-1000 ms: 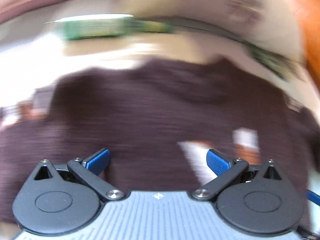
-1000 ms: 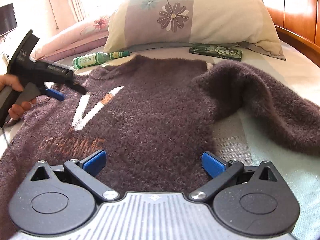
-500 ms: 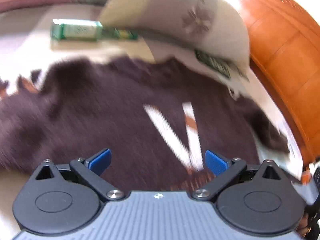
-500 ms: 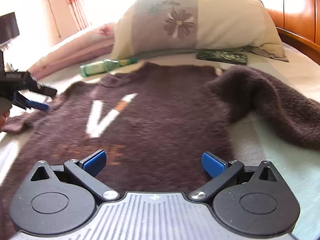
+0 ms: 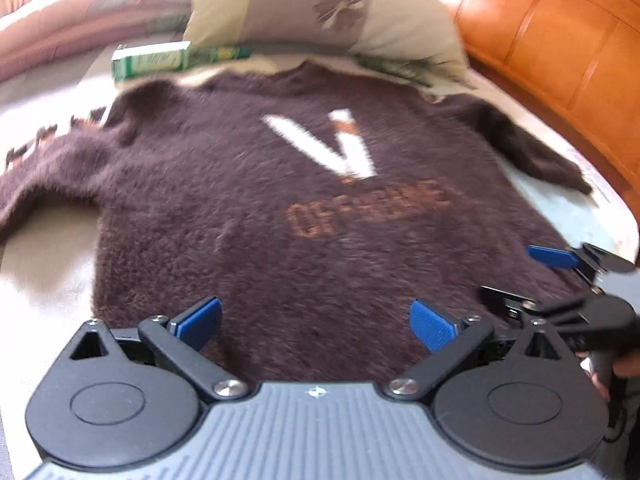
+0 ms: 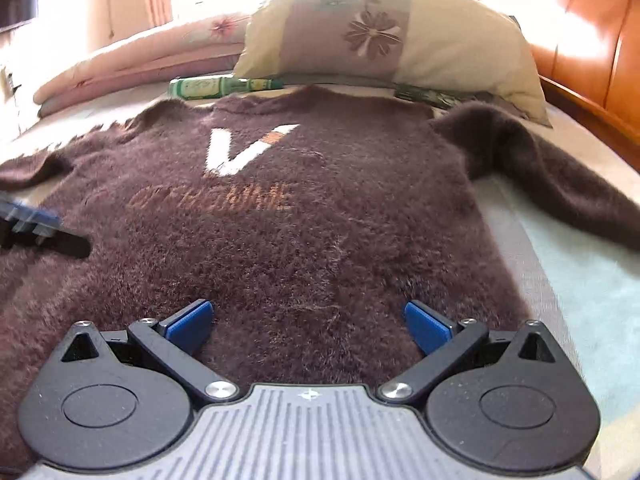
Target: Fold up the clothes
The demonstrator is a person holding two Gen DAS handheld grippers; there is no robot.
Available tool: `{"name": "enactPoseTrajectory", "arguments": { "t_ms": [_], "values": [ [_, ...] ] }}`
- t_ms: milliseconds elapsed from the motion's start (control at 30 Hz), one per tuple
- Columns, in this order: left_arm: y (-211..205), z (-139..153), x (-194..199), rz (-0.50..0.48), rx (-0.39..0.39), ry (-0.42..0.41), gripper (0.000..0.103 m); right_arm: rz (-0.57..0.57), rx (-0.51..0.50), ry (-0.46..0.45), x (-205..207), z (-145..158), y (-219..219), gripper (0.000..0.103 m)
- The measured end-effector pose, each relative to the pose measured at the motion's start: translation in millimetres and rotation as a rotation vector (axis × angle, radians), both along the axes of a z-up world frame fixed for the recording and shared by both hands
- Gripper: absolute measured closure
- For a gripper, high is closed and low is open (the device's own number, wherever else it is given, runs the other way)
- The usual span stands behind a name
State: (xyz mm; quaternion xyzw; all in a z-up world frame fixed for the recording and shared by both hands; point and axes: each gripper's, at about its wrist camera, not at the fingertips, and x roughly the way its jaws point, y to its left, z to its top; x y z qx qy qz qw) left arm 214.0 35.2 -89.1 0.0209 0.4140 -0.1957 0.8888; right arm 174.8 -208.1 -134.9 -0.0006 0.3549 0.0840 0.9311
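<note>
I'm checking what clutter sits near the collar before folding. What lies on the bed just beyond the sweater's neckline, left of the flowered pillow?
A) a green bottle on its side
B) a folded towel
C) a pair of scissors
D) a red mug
A: a green bottle lies on its side beyond the brown sweater, left of the flowered pillow.

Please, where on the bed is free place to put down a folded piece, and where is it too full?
Bare sheet lies right of the sweater body, under its right sleeve, toward the headboard. A smaller patch lies under the left sleeve. It is crowded near the pillow: the green bottle lies there against the collar.
</note>
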Motion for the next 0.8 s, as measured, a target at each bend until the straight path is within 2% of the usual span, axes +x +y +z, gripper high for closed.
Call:
{"name": "enactPoseTrajectory", "arguments": {
  "t_ms": [100, 167, 267, 333, 500, 533, 700, 800],
  "values": [
    [-7.8, 4.1, -12.2, -0.037, 0.034, -0.088, 0.002, -0.011, -0.02, -0.002, -4.6, -0.4, 3.4, 0.0],
    [-14.0, -0.9, -9.4, -0.048, 0.058, -0.085, 0.002, -0.027, -0.022, -0.006, -7.4, -1.0, 4.6, 0.0],
    [-14.7, -20.4, 0.6, -0.006, 0.06, 0.021, 0.001, -0.03, -0.02, -0.023, -11.2, -3.5, 5.0, 0.0],
    [-10.2, -22.1, -7.5, -0.002, 0.025, -0.013, 0.001, -0.028, -0.02, -0.034, -12.9, -4.4, 4.7, 0.0],
    [4.2, -12.3, -14.2, -0.044, -0.021, 0.002, 0.001, -0.017, -0.036, -0.009, -15.5, 0.3, 5.3, 0.0],
    [8.1, -8.9, -12.4, -0.049, -0.035, -0.007, 0.001, -0.017, -0.036, 0.0, -17.2, 1.7, 4.8, 0.0],
    [22.8, 18.1, 23.5, -0.045, -0.009, -0.095, 0.001, -0.032, -0.035, -0.007, -25.2, 0.1, 4.5, 0.0],
    [33.0, 39.9, 60.6, -0.03, -0.01, -0.181, 0.001, -0.043, -0.05, -0.003, -23.9, 0.4, 7.7, 0.0]
  ]
}}
